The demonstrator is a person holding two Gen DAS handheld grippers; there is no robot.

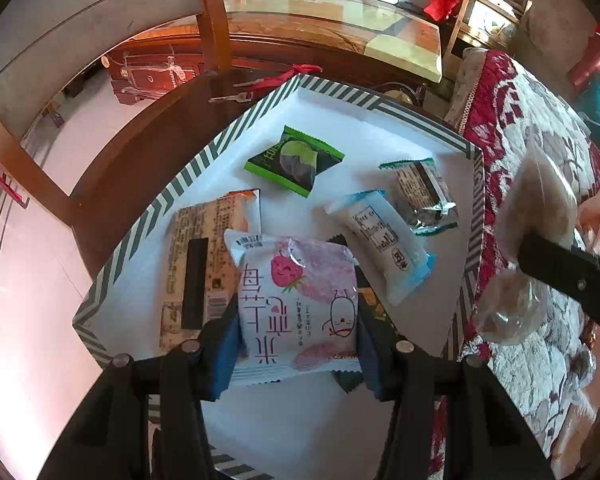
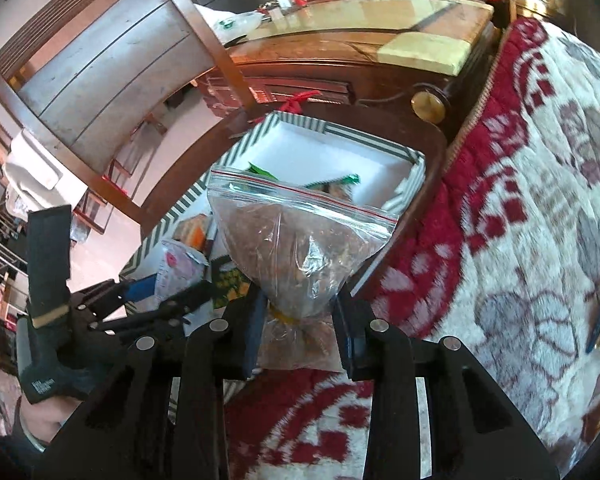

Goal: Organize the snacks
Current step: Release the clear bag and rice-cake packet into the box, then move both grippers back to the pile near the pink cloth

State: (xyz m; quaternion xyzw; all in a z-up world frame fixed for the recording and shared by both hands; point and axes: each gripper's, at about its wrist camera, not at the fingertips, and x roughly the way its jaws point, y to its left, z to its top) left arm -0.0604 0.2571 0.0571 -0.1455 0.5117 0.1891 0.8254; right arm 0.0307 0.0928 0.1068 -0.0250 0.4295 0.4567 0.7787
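My left gripper [image 1: 298, 344] is shut on a white and pink strawberry snack packet [image 1: 296, 300] and holds it over the white striped-rim box [image 1: 204, 156]. In the box lie a green packet [image 1: 296, 160], an orange packet [image 1: 204, 256], a blue and white packet [image 1: 384, 244] and a teal-edged packet [image 1: 424, 196]. My right gripper [image 2: 300, 328] is shut on a clear zip bag of brown snacks [image 2: 296, 248], held above the box's near right corner [image 2: 416, 168]. The bag also shows at the right of the left wrist view [image 1: 536, 216].
The box stands on a dark wooden table [image 1: 140, 160] beside a red and white patterned blanket [image 2: 520, 200]. A wooden chair [image 1: 100, 32] stands behind the table. Keys with a red ribbon [image 1: 260, 84] lie past the box. A sideboard [image 2: 380, 40] is at the back.
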